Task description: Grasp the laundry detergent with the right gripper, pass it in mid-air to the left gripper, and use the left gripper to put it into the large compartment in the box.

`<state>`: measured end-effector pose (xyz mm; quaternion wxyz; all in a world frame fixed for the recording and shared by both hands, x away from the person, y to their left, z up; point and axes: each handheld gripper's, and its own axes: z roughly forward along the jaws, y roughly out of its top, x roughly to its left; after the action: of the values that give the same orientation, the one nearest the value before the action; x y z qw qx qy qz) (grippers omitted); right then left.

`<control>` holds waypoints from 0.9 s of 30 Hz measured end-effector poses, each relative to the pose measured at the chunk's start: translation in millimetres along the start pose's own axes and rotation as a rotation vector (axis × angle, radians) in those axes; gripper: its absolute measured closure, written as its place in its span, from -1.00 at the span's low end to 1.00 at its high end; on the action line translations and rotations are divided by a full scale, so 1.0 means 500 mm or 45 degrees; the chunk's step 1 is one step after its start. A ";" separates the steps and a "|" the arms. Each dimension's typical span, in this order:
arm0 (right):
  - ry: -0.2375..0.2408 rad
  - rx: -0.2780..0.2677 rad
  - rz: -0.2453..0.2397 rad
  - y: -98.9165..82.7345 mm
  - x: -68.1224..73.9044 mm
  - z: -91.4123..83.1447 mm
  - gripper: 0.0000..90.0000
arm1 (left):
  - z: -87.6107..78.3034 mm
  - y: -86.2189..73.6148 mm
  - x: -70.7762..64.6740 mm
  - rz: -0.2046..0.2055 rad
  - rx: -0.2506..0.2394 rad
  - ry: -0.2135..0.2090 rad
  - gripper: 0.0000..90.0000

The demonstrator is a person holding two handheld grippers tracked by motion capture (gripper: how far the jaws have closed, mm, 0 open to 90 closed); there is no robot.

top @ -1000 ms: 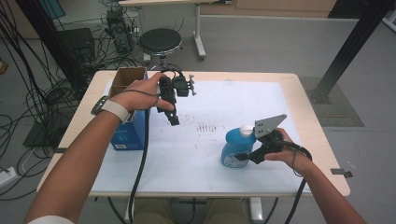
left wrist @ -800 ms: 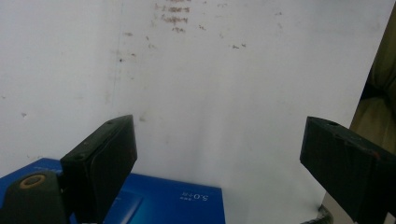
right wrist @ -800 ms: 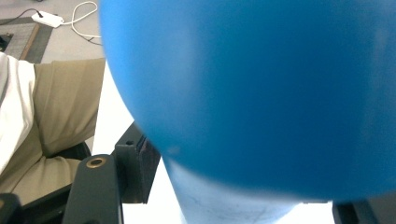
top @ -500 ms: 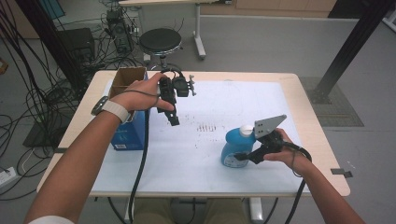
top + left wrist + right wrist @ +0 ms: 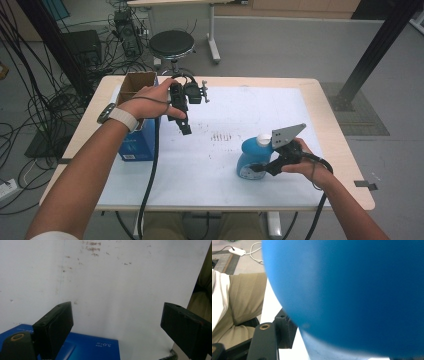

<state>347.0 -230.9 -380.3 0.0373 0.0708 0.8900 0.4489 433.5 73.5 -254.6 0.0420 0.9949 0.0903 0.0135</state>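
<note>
Blue bottle (image 5: 250,159) upright on white mat (image 5: 225,165), near front right, white cap up. Pinched at body by right gripper (image 5: 260,167), jaws just closing onto it. Left gripper (image 5: 184,127) held above mat beside blue box (image 5: 137,145), jaws spread, nothing between.

bottle (image 5: 250,161): blue, white cap | box (image 5: 137,142): blue | mat (image 5: 225,165): white
</note>
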 end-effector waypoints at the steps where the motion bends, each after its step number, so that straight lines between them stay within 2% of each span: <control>1: -0.001 -0.001 0.001 0.000 0.000 0.000 -0.18 | 0.000 0.000 0.000 0.000 -0.001 0.000 -0.75; 27: -0.007 -0.025 0.010 -0.008 -0.003 0.003 -0.14 | 0.003 0.000 -0.001 -0.003 -0.002 -0.002 -0.75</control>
<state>348.3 -232.2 -384.4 0.0386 0.0750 0.8851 0.4576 433.2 73.2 -256.1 0.0429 0.9948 0.0914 0.0126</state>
